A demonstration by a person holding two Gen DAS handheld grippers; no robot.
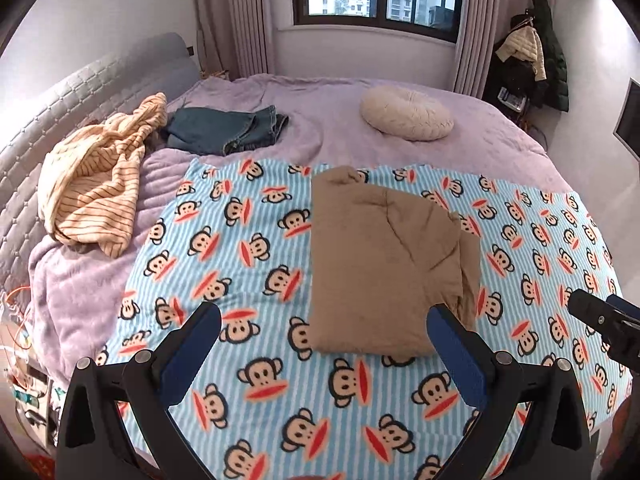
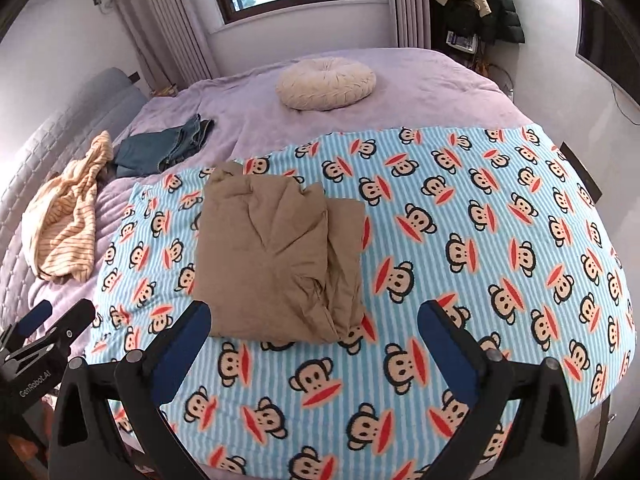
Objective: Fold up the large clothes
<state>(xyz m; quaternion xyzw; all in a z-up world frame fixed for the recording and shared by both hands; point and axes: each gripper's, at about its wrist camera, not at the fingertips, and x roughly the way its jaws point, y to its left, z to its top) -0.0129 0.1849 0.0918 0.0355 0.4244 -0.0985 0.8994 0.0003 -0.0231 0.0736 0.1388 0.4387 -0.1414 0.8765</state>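
A tan garment lies folded into a thick rectangle on the blue monkey-print blanket; it also shows in the right wrist view. My left gripper is open and empty, held above the blanket just in front of the garment's near edge. My right gripper is open and empty, also just short of the garment's near edge. The right gripper shows at the right edge of the left wrist view, and the left gripper at the left edge of the right wrist view.
A striped cream garment lies crumpled at the left by the padded headboard. Folded jeans and a round cream cushion lie on the purple bedspread. Coats hang in the far right corner.
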